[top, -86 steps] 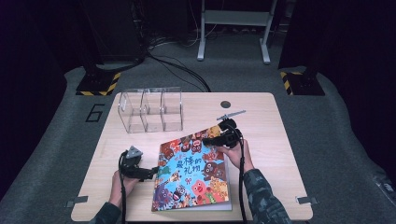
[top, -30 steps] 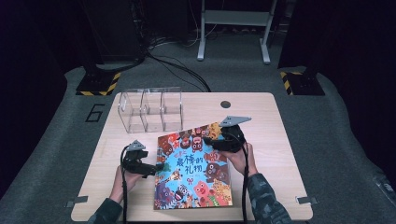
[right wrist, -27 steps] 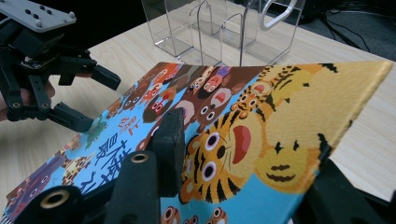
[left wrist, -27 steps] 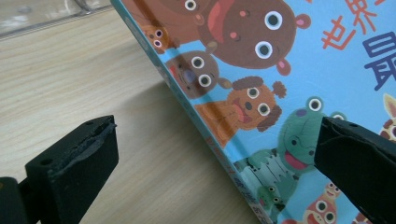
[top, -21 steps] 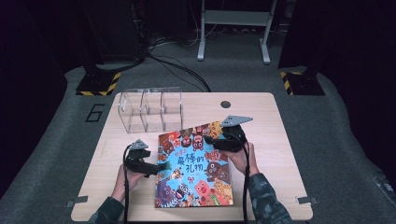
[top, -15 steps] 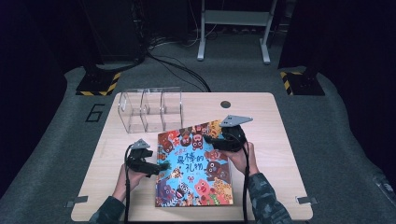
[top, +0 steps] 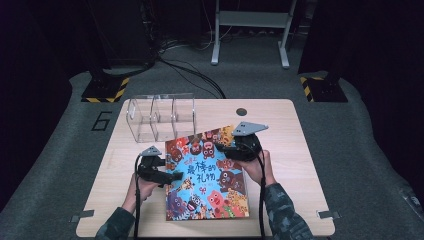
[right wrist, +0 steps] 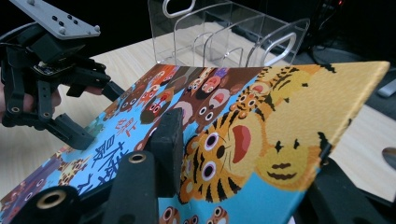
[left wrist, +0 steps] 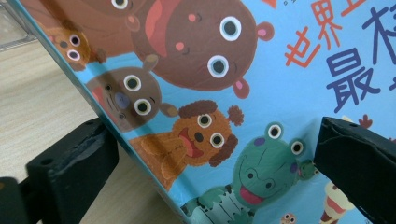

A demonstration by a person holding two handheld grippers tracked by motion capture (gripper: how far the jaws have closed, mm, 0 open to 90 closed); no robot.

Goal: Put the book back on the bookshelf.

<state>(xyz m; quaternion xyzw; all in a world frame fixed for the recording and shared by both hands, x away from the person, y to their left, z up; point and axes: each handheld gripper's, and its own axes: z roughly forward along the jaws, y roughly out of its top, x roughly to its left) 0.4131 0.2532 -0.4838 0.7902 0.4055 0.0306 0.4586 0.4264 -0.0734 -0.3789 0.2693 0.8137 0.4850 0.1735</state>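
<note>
A colourful picture book (top: 205,175) with cartoon animals and a blue cover lies tilted in the middle of the table, its far right corner raised. My right gripper (top: 226,150) is shut on that corner; in the right gripper view (right wrist: 247,144) one jaw presses on the tiger cover (right wrist: 261,116) and the other sits under it. My left gripper (top: 174,175) is at the book's left edge. Its jaws (left wrist: 215,135) stand wide apart, one below the edge and one above the cover (left wrist: 261,93), without pressing. From the right gripper view the left gripper (right wrist: 100,114) straddles the same edge.
A clear acrylic divider rack (top: 160,117) stands on the wooden table (top: 290,130) just beyond the book's far left corner, also close in the right gripper view (right wrist: 224,32). A round cable hole (top: 242,111) is at the table's far edge. Cables and stand legs lie on the floor beyond.
The book's far corner has risen and swung toward the rack with my right gripper. My left gripper has come in to the book's left edge. In the last second almost nothing has shifted.
</note>
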